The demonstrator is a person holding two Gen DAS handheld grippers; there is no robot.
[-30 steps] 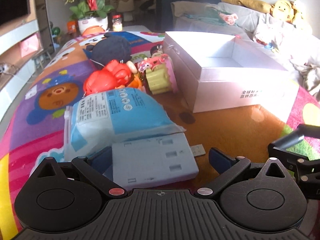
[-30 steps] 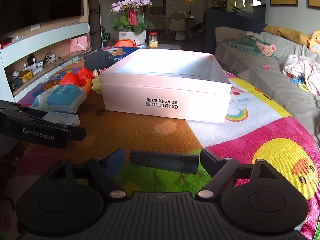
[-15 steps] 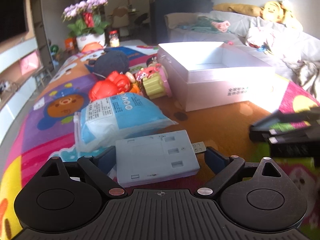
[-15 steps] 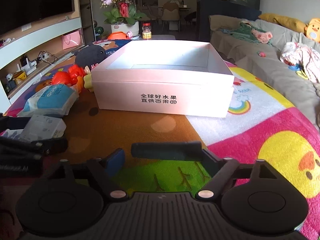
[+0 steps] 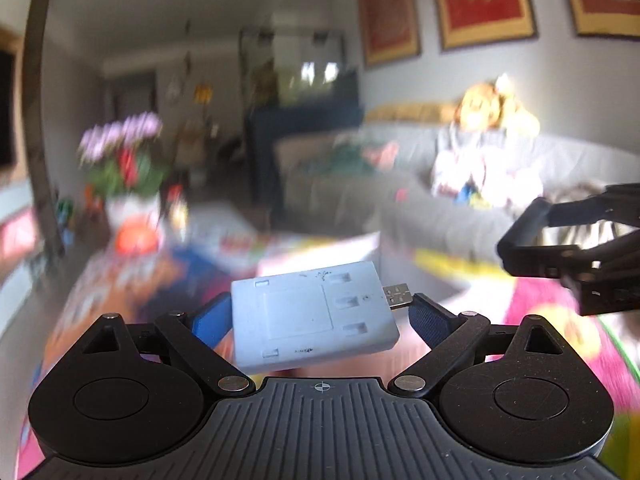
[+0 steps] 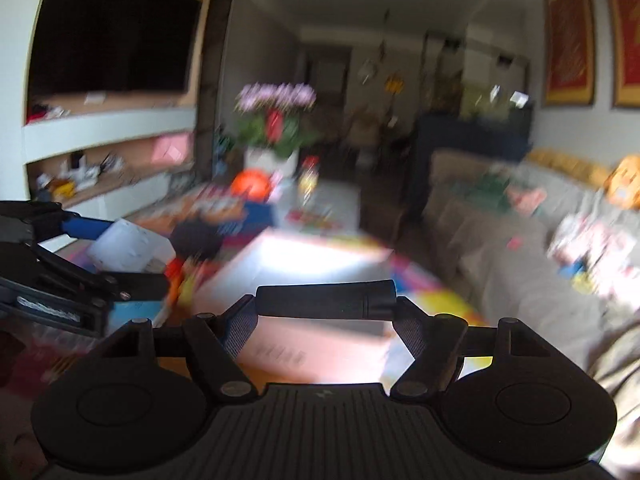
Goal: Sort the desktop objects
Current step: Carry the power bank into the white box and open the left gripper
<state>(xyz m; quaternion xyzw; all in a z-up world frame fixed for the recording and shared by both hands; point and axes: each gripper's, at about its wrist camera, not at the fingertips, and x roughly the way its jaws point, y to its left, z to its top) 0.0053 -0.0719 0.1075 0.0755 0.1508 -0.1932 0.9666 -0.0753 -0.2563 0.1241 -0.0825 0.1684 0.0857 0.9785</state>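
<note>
Left wrist view: a pale blue-grey USB hub [image 5: 314, 314], flat and rectangular with a metal plug jutting from its right end, sits crosswise between the left gripper [image 5: 320, 318] fingers [image 5: 212, 320], clamped by its two short ends and lifted clear of the blurred surface beneath; the blue pads press on it at left and just under the plug at right; to the right in the same view the right gripper [image 5: 560, 240] hangs at about the same height, seen from the side. In the right wrist view the right gripper [image 6: 326, 320] has its fingers [image 6: 410, 330] closed on the ends of a black cylindrical marker-like stick [image 6: 326, 300], which lies level across them, also off the surface; at the left edge the left gripper [image 6: 80, 252] shows with the hub [image 6: 128, 246] in its grasp. Beneath and beyond the stick lies the open white cardboard box [image 6: 304, 256], brightly lit and smeared by motion blur, standing on a colourful cartoon play mat [image 6: 440, 300]; past it a potted pink orchid [image 6: 274, 120], and along the right a grey sofa [image 6: 500, 248] strewn with clothes and soft toys; red framed pictures [image 5: 484, 0] hang on the wall above it.
</note>
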